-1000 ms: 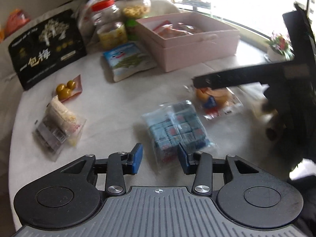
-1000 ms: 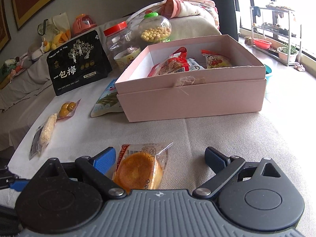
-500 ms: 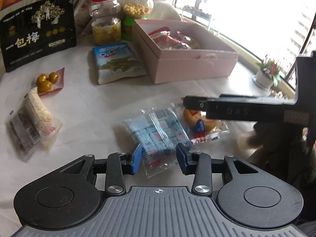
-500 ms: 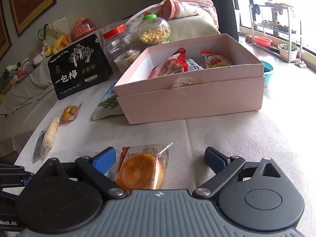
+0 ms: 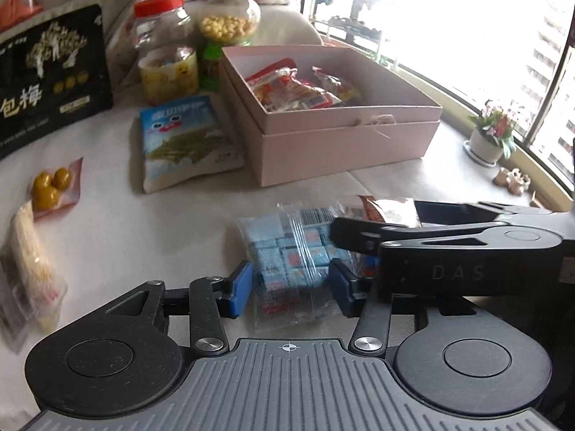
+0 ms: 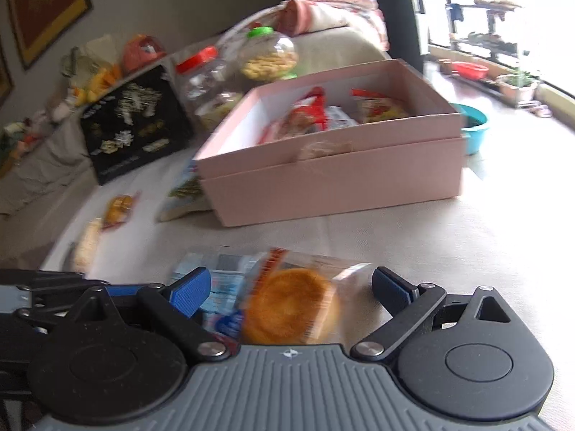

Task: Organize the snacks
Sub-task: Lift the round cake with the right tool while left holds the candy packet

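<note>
white-clothed table (image 5: 118,222) under pink box (image 5: 345,143), blue candy bag (image 5: 291,251) (others scattered), cake packet (image 6: 291,305)

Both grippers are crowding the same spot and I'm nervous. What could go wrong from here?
1. The left gripper, jaws opening around the blue candy bag, sits right against the right gripper; they may collide.
2. The cake packet overlaps the candy bag, so lifting one could drag the other.
3. The candy bag's slack clear wrapper may slip from the pads.

Candy bag (image 5: 291,251) lies before the box (image 5: 345,143).
</note>
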The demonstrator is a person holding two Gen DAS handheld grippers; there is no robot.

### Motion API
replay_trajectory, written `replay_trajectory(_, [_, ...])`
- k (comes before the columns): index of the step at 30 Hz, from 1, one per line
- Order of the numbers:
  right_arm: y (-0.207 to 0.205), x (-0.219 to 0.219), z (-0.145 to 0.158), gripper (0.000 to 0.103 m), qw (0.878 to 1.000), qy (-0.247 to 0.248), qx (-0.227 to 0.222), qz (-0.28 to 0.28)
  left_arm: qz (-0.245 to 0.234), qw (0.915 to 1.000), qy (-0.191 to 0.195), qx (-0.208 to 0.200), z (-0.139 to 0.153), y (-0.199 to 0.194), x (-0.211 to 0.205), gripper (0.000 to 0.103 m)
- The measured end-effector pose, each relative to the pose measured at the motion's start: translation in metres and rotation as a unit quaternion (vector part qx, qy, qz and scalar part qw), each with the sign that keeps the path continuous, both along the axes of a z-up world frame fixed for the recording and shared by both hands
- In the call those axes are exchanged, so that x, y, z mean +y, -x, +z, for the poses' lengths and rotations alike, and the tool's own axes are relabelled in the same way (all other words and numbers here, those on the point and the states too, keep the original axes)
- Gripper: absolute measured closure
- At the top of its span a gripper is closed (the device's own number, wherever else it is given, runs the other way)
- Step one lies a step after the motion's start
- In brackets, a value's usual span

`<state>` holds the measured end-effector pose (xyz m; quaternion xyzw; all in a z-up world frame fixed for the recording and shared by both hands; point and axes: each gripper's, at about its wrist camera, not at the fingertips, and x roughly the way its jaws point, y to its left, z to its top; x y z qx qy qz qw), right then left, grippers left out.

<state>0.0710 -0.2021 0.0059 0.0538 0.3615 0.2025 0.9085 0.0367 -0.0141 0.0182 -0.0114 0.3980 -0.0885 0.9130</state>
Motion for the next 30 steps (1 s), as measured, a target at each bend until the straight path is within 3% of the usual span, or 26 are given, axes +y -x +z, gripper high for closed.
replay_trajectory(3, [-0.002, -0.009, 0.0, 0.006, 0.998, 0.061, -0.01, -0.024, -0.007, 0.9999, 0.004, -0.008, -0.002, 0.002, 0.006, 0.045])
replay_trajectory(9, [-0.001, -0.039, -0.001, 0.006, 0.995, 0.063, -0.015, -0.074, 0.005, 0.9991, 0.041, 0.002, 0.001, -0.004, 0.014, 0.05])
replay_trajectory(13, [0.001, -0.044, -0.003, 0.006, 0.996, 0.05, -0.016, -0.074, -0.004, 0.9995, 0.03, 0.002, 0.003, -0.014, -0.003, 0.05])
replay_trajectory(18, [0.001, -0.047, -0.005, 0.005, 0.996, 0.04, -0.017, -0.074, -0.012, 0.9999, 0.004, -0.009, 0.0, -0.027, -0.019, 0.042])
replay_trajectory(30, [0.0, -0.056, -0.005, 0.004, 0.997, 0.007, -0.011, -0.073, -0.035, 0.9989, 0.013, -0.027, -0.004, -0.028, -0.017, 0.041])
